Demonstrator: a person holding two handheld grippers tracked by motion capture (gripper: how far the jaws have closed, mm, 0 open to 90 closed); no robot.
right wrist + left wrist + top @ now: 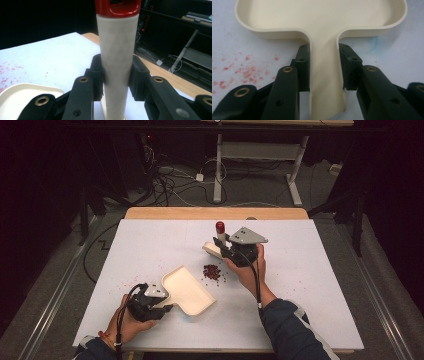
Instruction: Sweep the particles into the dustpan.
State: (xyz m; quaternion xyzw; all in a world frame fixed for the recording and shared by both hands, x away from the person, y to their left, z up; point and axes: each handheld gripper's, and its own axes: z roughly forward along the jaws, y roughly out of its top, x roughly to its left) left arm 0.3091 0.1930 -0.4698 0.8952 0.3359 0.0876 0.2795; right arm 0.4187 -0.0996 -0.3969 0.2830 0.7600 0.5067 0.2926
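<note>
Cream plastic fills my left hand-held gripper (322, 75): its jaws are clamped on the handle of a dustpan (189, 291) that lies flat on the white desk (310, 285), mouth turned toward a small heap of dark red beans (212, 271). My right hand-held gripper (116, 75) is closed around the pale handle of a brush (219, 240) with a red cap, held upright just behind the heap, its head low at the desk. The beans sit between the two tools, near the pan's far corner but apart from its lip. Pink specks (244, 72) dot the desk beside the pan handle. I judge the sweep is about to start, and the risk is plain: the pan's open edge does not face the heap squarely, so a hard stroke could roll beans past the corner or scatter them across the desk. A loose hold on the smooth handle could also let the pan slide back under the push.
</note>
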